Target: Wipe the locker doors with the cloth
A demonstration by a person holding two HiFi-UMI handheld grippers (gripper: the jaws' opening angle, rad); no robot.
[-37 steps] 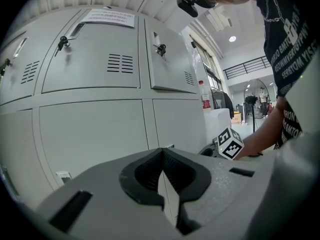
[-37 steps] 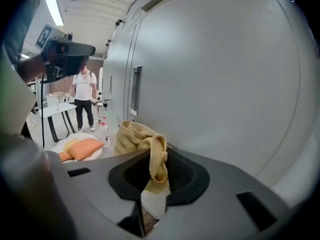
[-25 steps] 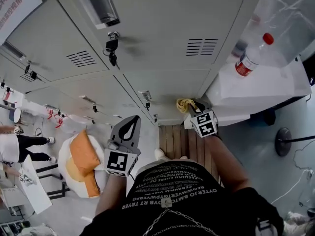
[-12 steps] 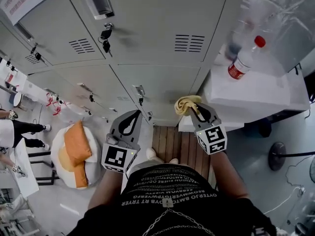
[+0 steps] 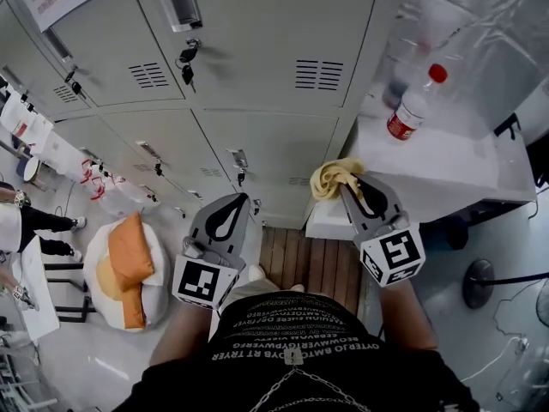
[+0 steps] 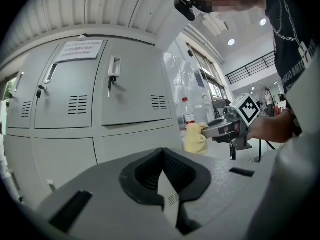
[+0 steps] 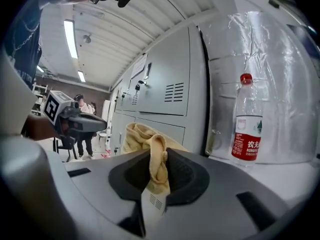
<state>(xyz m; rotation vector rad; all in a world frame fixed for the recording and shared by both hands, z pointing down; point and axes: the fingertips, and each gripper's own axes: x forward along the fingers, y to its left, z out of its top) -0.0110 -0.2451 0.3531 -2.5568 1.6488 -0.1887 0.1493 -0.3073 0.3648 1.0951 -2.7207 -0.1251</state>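
Grey locker doors (image 5: 257, 67) fill the upper head view, each with a vent and a latch with keys. My right gripper (image 5: 347, 183) is shut on a bunched yellow cloth (image 5: 334, 177), held just in front of the lower right door (image 5: 274, 148), near its right edge. In the right gripper view the cloth (image 7: 150, 151) hangs pinched between the jaws, the lockers (image 7: 165, 94) close ahead. My left gripper (image 5: 230, 211) hangs lower at the left, shut with nothing in it; its own view shows the locker doors (image 6: 100, 91) and the right gripper (image 6: 227, 129) with the cloth (image 6: 195, 138).
A white table (image 5: 446, 157) stands right of the lockers with a red-capped water bottle (image 5: 410, 106) and clear plastic sheeting (image 5: 480, 33). An orange cushion (image 5: 129, 251) lies on a round seat at the left. A wooden floor strip (image 5: 313, 260) runs below. A person stands far left.
My right gripper has risen with the cloth, from near the floor at the locker's base up to the lower door beside the table. The left gripper has stayed about where it was.
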